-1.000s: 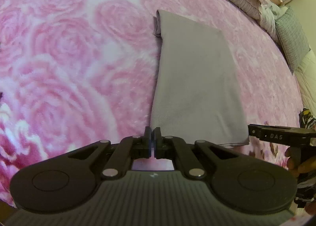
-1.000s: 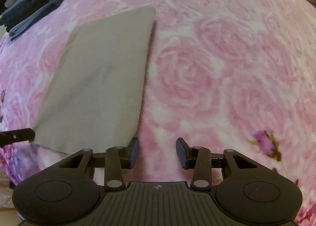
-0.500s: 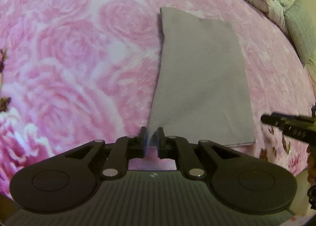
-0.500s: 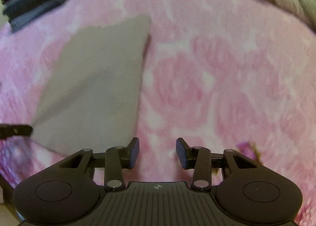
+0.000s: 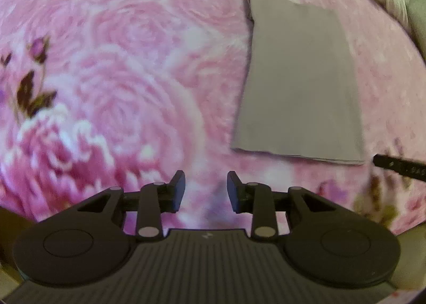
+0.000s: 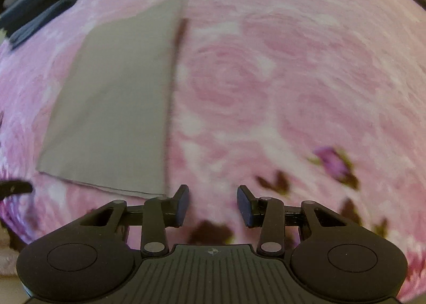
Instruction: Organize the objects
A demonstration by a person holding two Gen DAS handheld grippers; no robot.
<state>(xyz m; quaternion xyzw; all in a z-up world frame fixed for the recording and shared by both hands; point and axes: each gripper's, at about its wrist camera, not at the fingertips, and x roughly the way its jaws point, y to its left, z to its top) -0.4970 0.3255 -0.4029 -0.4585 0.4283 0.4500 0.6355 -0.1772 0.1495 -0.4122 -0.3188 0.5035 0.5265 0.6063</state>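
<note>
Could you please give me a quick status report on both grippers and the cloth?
Left gripper open, empty. Right gripper open, empty. Cloth folded, flat on the blanket, untouched. Nothing in the way.

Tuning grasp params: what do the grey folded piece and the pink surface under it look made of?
Grey folded cloth: thin woven or knit fabric, matte; it lies flat, with layered edges at the near hem. Pink rose blanket: looks like plush fleece, with a soft fuzzy nap and no sheen. The exact fibre of either can't be told.
</note>
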